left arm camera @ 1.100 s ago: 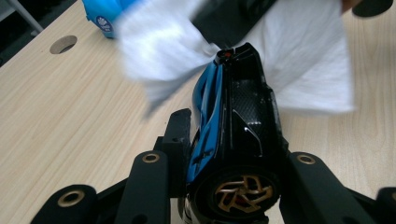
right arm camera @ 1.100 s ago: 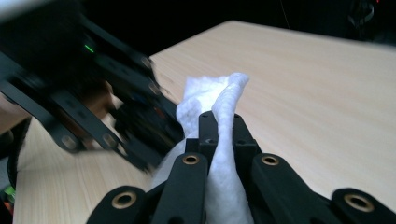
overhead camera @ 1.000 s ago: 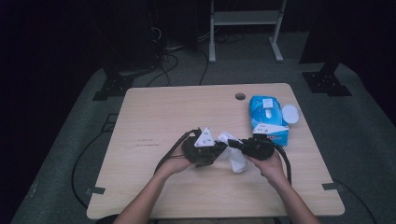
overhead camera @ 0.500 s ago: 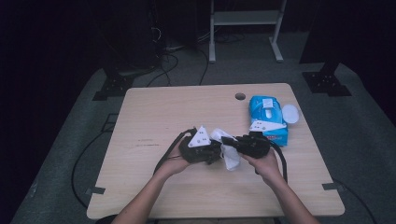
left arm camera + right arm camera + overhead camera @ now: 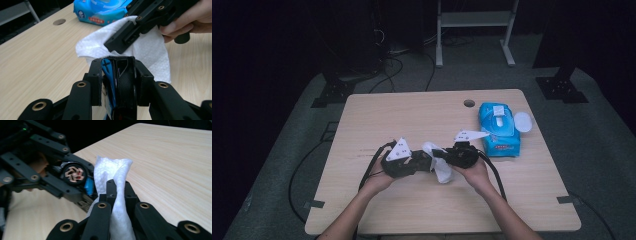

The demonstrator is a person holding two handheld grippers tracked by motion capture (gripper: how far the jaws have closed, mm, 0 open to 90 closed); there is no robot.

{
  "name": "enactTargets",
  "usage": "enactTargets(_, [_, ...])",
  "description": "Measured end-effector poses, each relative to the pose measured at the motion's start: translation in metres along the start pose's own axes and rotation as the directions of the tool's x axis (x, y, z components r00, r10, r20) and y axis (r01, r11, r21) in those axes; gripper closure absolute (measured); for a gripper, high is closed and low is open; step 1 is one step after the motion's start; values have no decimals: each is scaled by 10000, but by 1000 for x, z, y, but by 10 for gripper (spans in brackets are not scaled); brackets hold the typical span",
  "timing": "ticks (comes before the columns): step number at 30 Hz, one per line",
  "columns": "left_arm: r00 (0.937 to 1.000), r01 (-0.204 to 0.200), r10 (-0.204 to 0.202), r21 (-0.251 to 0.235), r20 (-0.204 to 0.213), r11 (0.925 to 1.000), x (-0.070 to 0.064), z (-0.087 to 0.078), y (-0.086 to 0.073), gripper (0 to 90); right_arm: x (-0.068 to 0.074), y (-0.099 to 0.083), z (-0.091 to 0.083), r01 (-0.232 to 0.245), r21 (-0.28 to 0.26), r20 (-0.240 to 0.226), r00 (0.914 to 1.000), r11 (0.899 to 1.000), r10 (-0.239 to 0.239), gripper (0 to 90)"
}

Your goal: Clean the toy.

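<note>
Nearest the table's front edge, the left gripper [image 5: 424,161] is clamped on a small black-and-blue object [image 5: 117,75] while the right gripper [image 5: 439,154] pinches a white wipe [image 5: 441,169] against it, apparently wiping, which next needs rubbing strokes; beyond, the blue wipes pack's [image 5: 498,129] print is unreadable.

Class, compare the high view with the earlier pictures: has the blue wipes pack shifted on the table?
No. The blue wipes pack lies at the same spot beside the table's round hole as before.
</note>
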State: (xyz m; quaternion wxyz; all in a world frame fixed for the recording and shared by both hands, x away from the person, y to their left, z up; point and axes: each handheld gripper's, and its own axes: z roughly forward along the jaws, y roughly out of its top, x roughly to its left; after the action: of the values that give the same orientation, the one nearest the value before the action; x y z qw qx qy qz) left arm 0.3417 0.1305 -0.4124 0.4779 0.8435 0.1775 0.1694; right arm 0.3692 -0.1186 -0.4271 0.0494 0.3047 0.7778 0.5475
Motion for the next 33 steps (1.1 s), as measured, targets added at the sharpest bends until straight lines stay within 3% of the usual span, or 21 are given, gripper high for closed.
enactTargets(7, [9998,-70,87,1039,-157,9946,2,2,-27,649,1,2,17,372,457,320,9987,9983,-387,863])
enactTargets(12, [9993,325,-298,1378,-219,9899,10,6,-41,648,3,0,26,567,741,431,9973,9956,-600,863])
enactTargets(15, [9988,489,-474,1348,-145,9897,13,6,-44,646,8,-1,32,687,778,343,9969,9946,-715,863])
enactTargets(20, [9996,263,-252,1596,-91,9868,14,7,-42,641,19,1,44,985,925,47,9950,9908,-994,863])
enactTargets(23, [9997,252,-239,1636,-102,9862,14,7,-41,643,22,3,47,1298,1040,128,9912,9861,-1318,863])
enactTargets(26, [9998,167,-154,1712,-88,9851,14,8,-40,645,17,4,40,1559,1044,629,9846,9822,-1629,863])
enactTargets(28, [9998,198,-188,1698,-77,9853,14,8,-40,646,13,4,33,1761,1134,1148,9753,9778,-1889,863])
enactTargets(33, [9998,217,-209,1718,-64,9849,14,8,-40,645,-9,1,13,1385,1080,1896,9692,9845,-1571,863])
